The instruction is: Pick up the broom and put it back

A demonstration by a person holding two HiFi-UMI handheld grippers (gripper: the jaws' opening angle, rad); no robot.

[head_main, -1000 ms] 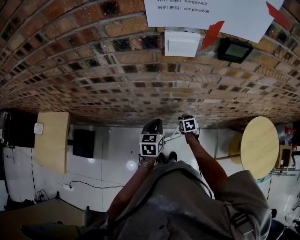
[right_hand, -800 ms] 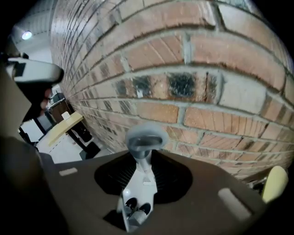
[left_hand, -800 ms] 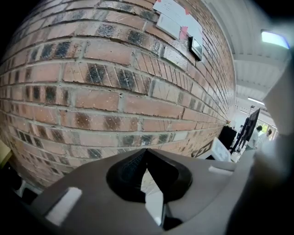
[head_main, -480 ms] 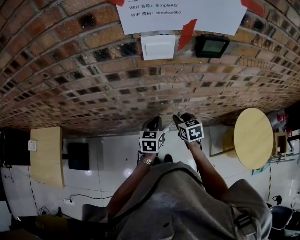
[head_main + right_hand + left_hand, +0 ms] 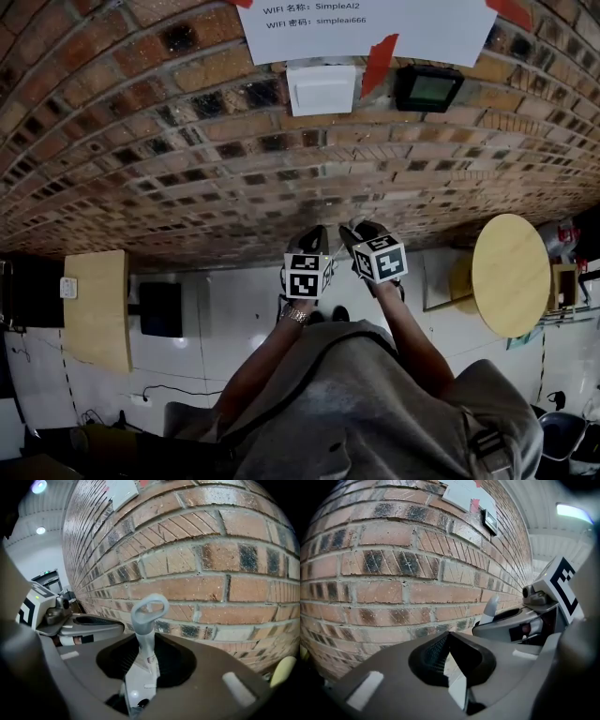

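The broom shows only as its pale grey handle with a loop at the top (image 5: 149,616). The handle stands upright close in front of the brick wall (image 5: 225,559). My right gripper (image 5: 147,637) is shut on the handle just below the loop. In the left gripper view the loop (image 5: 490,611) pokes out past the right gripper (image 5: 520,625). My left gripper (image 5: 450,637) is shut, its tips meet with nothing between them, and it hangs just left of the right one. From the head view both grippers, left (image 5: 317,239) and right (image 5: 358,232), sit side by side at the wall. The broom's head is hidden.
A round wooden table (image 5: 511,272) stands at the right by the wall. A wooden cabinet (image 5: 97,305) and a black box (image 5: 161,309) are at the left. A black cable (image 5: 173,389) lies on the white floor. A white switch plate (image 5: 322,89) and a paper notice (image 5: 375,23) hang on the wall.
The right gripper has risen with the handle and come closer to the wall. The left gripper has shifted slightly towards it. The head view has tilted up the wall.
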